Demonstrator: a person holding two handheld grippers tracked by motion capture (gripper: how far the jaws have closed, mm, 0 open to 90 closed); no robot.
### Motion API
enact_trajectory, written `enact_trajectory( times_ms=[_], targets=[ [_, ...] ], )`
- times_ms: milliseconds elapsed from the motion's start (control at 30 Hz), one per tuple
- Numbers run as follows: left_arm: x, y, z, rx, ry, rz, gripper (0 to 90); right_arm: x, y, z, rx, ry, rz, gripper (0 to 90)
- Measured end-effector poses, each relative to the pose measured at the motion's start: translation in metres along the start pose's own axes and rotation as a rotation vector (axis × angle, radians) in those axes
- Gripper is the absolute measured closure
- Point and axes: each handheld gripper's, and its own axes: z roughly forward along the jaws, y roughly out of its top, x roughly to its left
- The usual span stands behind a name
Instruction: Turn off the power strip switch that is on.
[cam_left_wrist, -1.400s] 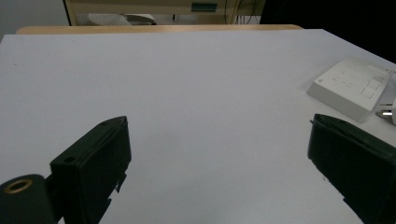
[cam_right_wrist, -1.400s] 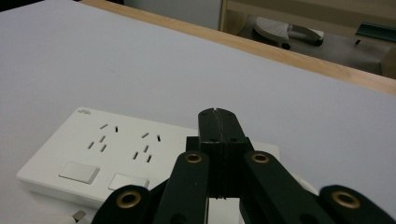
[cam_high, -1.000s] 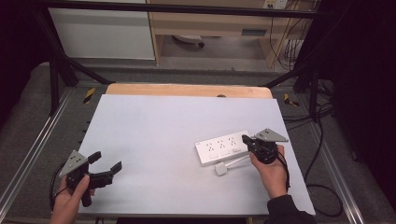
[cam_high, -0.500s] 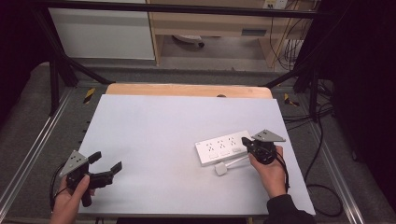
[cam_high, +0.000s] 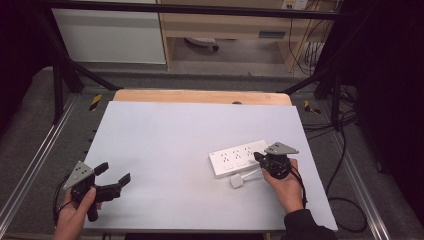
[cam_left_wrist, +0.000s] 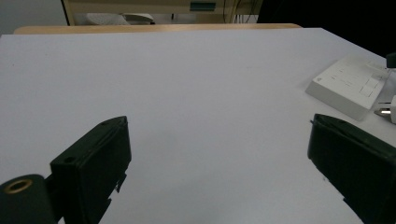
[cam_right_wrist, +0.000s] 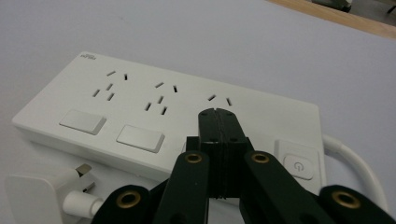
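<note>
Now, right gripper (cam_right_wrist: 217, 114): jaws pressed together, tips over the power strip (cam_high: 240, 157), above its switch row.
Power strip: right side of the worktop (cam_high: 165, 145), plug (cam_high: 236, 181) just beside it.
Left gripper (cam_high: 114, 176): jaws wide apart, nothing between them.

So the high view is looking forward and down from above the near edge of the worktop (cam_high: 175, 145), taking in the whole top. The left gripper view is sitting low near the left front corner, facing across it toward the power strip (cam_left_wrist: 350, 86). The right gripper view is hovering right over that strip, super close. All three are sharing the strip and its plug (cam_right_wrist: 42, 186).
</note>
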Motion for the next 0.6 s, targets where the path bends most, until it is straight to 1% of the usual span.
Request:
enact_trajectory(
  times_ms=[100,233,300,600],
  targets=[
    [0.0,0.0,0.0,0.0,0.001,-0.001,5.9,0.004,0.0,0.004,0.013,0.012,-0.011,90.0],
    [0.0,0.0,0.0,0.002,0.0,0.001,5.9,0.008,0.0,0.007,0.022,0.025,-0.012,90.0],
    [0.0,0.0,0.0,0.001,-0.001,0.001,5.9,0.008,0.0,0.008,0.025,0.026,-0.018,90.0],
    [0.0,0.0,0.0,0.0,-0.001,0.002,5.9,0.009,-0.002,0.011,0.034,0.036,-0.007,90.0]
  ],
)
